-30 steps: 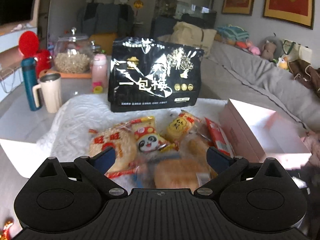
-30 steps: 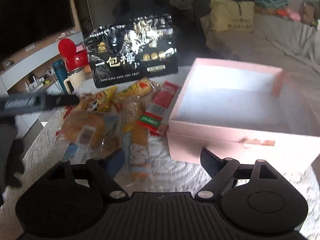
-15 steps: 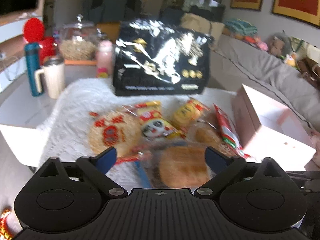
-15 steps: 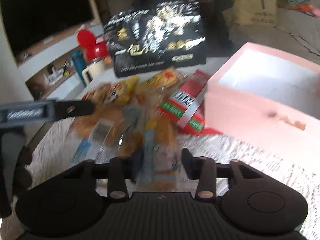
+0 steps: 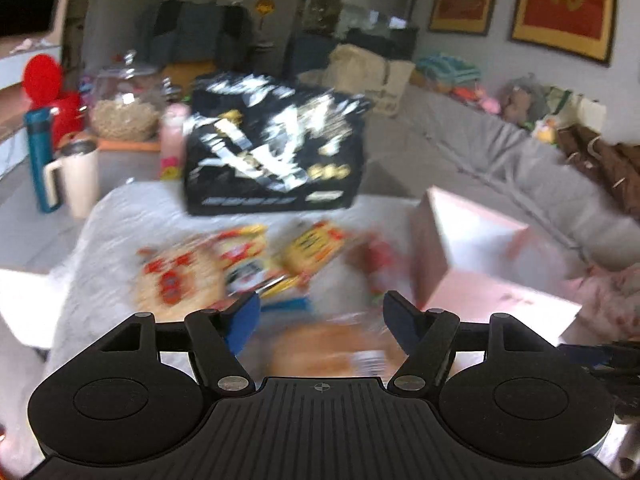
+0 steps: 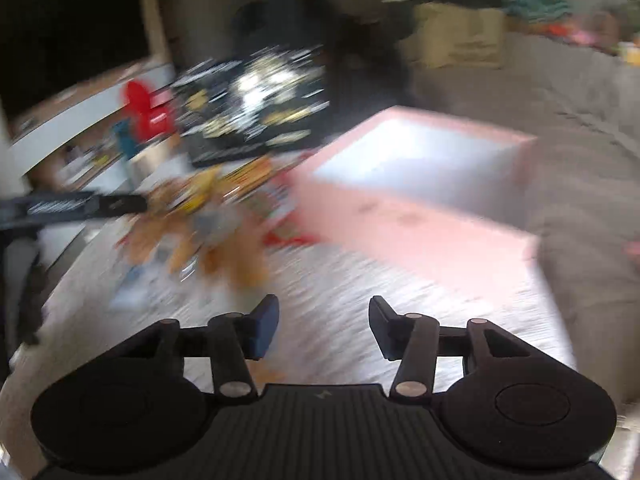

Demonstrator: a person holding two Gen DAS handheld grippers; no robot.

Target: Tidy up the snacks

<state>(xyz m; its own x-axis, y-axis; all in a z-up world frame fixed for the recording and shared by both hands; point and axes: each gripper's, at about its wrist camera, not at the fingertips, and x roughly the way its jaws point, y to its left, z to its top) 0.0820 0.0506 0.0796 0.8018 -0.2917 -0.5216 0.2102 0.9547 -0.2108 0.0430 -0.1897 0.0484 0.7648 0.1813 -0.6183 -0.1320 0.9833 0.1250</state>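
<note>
Two hand-held grippers | left [image 5: 320, 322] closing around bread packet [image 5: 320, 354] | right [image 6: 323, 326] opening, empty, over cloth [image 6: 320, 280]

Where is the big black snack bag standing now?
In the left wrist view the black bag stands upright at the far edge of the white cloth, behind the small snack packets, left of the pink box.

The left gripper [image 5: 320, 320] is closing its jaws around a blurred orange snack packet [image 5: 320, 350] without pressing it yet. Beyond are lying more snack packets [image 5: 224, 264], a black bag [image 5: 276, 152] and a pink box [image 5: 480, 256].
</note>
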